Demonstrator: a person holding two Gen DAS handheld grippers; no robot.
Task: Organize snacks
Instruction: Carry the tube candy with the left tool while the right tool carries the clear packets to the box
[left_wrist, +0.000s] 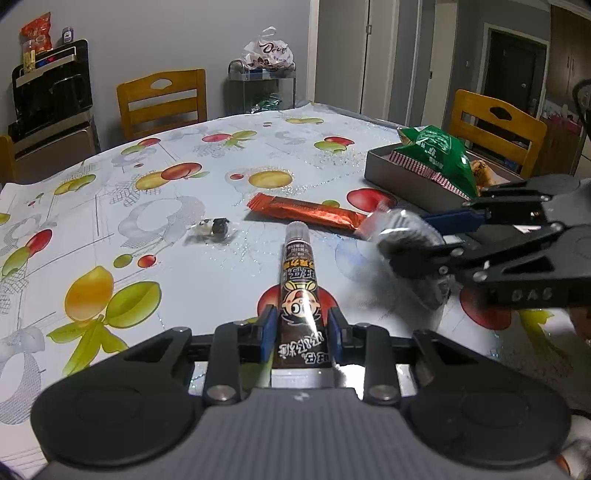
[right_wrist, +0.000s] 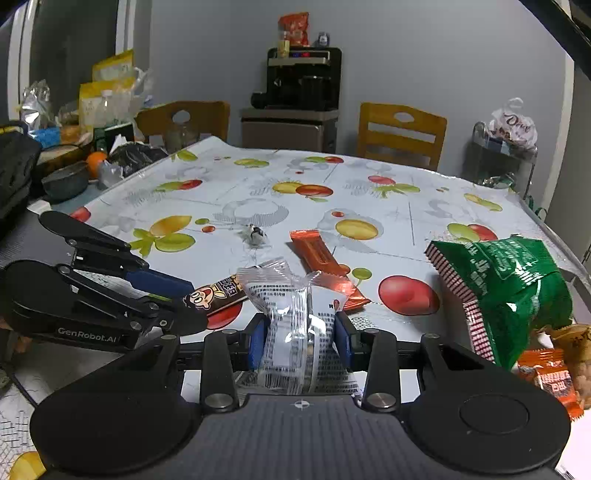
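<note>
1. Two hand-held grippers work over a surface (left_wrist: 207, 184) covered with a fruit-print cloth, and each one pinches a snack.
2. Far left in the left wrist view, a small clear-wrapped dark candy (left_wrist: 213, 229) lies alone on the surface, well apart from both grippers.
3. Next comes the left hand-held gripper (left_wrist: 302, 330); its blue pads are pressed against the sides of a brown snack stick (left_wrist: 299, 280) with a cartoon face, which points away from the camera, its far end over the surface.
4. Just beyond the tip of that stick, an orange-red wrapped bar (left_wrist: 308, 214) lies flat on the surface, running left to right.
5. To the right of the stick, the right hand-held gripper (right_wrist: 300, 338) reaches in from the right edge of the left wrist view; in its own view its blue pads squeeze a clear printed packet (right_wrist: 291, 325), which stands crumpled between them.
6. In the right wrist view the packet overlaps the near end of the orange-red bar and sits just beside the end of the brown stick.
7. Far right, a grey tray (left_wrist: 402, 173) rests on the surface near a wooden chair (left_wrist: 495, 125); a green bag (left_wrist: 443, 155) with a red-and-white striped edge lies in it, sticking up past the rim.
8. Beside the green bag, at the right edge of the right wrist view, sits a small orange packet (right_wrist: 550, 380) and a brown snack, partly hidden.
</note>
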